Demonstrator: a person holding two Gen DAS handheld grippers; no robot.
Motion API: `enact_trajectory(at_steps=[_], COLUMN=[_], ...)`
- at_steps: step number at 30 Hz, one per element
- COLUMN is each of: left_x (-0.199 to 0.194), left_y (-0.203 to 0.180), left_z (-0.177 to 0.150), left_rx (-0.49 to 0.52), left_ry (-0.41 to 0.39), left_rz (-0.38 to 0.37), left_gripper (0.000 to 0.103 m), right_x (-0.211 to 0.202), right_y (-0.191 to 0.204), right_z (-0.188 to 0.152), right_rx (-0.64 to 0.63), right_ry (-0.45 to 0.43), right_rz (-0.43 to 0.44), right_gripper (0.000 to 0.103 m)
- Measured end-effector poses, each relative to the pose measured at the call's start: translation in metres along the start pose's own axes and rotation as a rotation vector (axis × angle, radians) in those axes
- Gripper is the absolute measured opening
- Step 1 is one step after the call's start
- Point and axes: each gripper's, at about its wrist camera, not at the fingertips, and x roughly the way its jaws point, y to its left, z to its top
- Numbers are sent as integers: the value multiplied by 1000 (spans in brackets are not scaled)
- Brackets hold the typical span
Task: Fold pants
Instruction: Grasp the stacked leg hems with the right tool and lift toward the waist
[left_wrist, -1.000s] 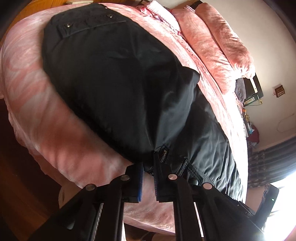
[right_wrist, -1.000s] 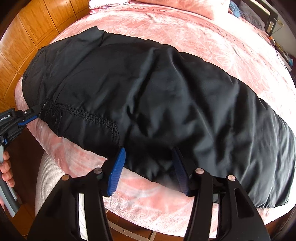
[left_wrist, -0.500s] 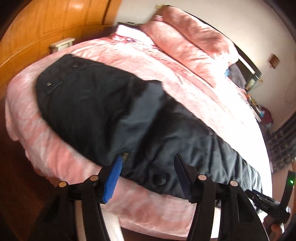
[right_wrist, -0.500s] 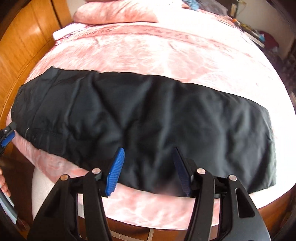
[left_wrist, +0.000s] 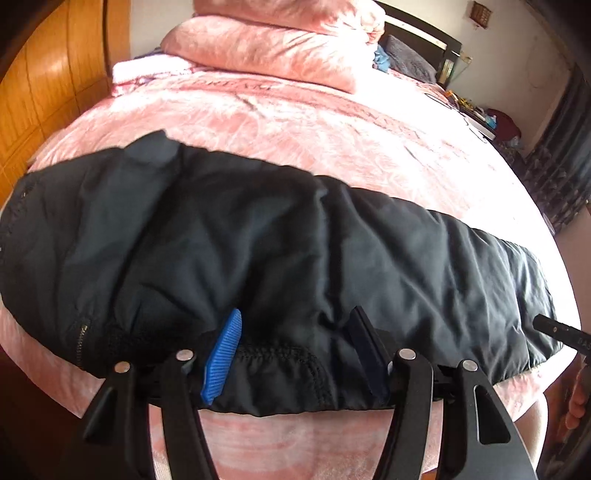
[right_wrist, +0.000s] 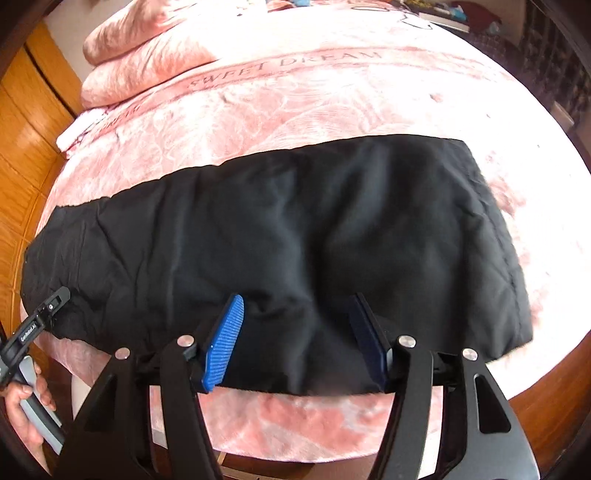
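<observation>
The black pants (left_wrist: 280, 258) lie folded lengthwise along the near edge of a pink bed, waist end at the left with a zipper (left_wrist: 79, 341) showing. They also show in the right wrist view (right_wrist: 295, 240), leg ends at the right. My left gripper (left_wrist: 295, 354) is open, its blue-padded fingers (left_wrist: 221, 354) over the near hem by the waist, holding nothing. My right gripper (right_wrist: 295, 339) is open over the near edge of the leg part, holding nothing. The left gripper's tip (right_wrist: 48, 310) also shows at the left of the right wrist view.
The pink bedspread (right_wrist: 314, 99) covers the bed, with pink pillows (left_wrist: 266, 48) stacked at its head. Wooden wardrobe panels (left_wrist: 40, 85) stand at the left. A cluttered shelf (left_wrist: 480, 114) and dark curtain (left_wrist: 561, 155) lie at the far right. The wooden bed frame (right_wrist: 546, 391) shows below.
My left gripper let go of the waistband, opened and swung to face the bed squarely. The pants dropped flat. My right gripper stayed open and drew back a little.
</observation>
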Motion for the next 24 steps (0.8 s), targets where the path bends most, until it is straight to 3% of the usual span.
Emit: enact_trajectory(at_steps=[6, 10, 22, 24], left_x=[17, 33, 47, 50], left_y=[-71, -97, -95, -95], left_z=[1, -3, -11, -8], left_rx=[116, 153, 155, 164], left_ry=[42, 83, 117, 117], left_rz=[-118, -133, -114, -112], left_gripper=[68, 68, 74, 75], right_x=[-23, -20, 12, 12], right_y=[-52, -71, -118, -116], right_z=[-30, -41, -36, -37], right_rx=[124, 207, 453, 456], right_ry=[57, 92, 30, 8], right_rz=[11, 49, 196, 197], right_gripper=[61, 61, 63, 55])
